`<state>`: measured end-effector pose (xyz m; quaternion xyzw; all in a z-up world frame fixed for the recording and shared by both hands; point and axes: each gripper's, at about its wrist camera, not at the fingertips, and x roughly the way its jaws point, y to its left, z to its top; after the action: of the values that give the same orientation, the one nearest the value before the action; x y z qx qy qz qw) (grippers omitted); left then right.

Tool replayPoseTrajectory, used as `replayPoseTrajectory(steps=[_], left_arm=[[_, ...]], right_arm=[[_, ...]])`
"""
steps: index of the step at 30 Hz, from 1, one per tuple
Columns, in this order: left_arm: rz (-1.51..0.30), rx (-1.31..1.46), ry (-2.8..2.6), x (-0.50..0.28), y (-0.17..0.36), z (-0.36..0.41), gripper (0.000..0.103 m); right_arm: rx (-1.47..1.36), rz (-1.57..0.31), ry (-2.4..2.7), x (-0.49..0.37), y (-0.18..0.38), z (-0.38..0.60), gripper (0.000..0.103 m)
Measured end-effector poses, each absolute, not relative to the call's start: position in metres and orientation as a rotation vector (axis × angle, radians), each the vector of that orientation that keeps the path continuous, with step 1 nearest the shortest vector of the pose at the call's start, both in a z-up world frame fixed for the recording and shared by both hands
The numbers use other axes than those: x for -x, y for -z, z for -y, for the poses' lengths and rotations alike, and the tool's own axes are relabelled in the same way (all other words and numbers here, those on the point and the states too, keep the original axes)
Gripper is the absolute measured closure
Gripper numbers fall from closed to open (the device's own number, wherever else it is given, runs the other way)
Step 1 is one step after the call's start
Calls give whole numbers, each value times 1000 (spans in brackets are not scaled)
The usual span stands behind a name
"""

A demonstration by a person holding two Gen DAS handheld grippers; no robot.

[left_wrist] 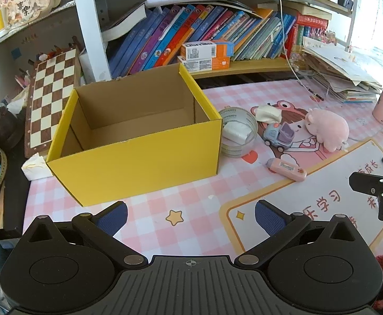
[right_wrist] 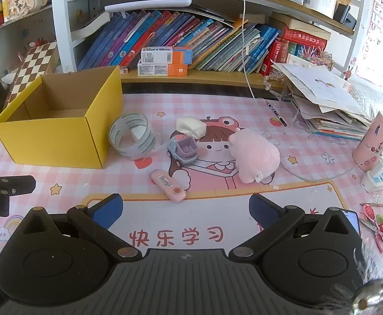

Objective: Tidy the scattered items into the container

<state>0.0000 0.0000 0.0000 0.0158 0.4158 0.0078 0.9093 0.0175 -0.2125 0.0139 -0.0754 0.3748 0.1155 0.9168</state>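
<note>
Both tools look alike: the left gripper (left_wrist: 191, 216) and the right gripper (right_wrist: 186, 210) are matt black plastic, each with a ribbed grey-black centre plate at the bottom of the frame and a small crosshair mark on it. Two rounded housings with raised discs flank that plate. Angled black link arms carry silver round pivots (rivets or screw heads, hard to tell), and the fingertips (left_wrist: 114, 216) wear blue textured pads.

Open yellow box (right_wrist: 52, 136) stands empty; beside it lie tape roll (right_wrist: 133, 136), toy car (right_wrist: 183, 150), pink plush (right_wrist: 254, 155).
</note>
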Motion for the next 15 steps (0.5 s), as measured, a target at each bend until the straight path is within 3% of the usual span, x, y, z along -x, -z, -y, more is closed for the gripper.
replayPoseTrajectory(steps=[15], left_arm=[[-862, -39, -14, 0, 1, 2, 0]], right_arm=[[148, -776, -236, -17, -12, 210, 0]])
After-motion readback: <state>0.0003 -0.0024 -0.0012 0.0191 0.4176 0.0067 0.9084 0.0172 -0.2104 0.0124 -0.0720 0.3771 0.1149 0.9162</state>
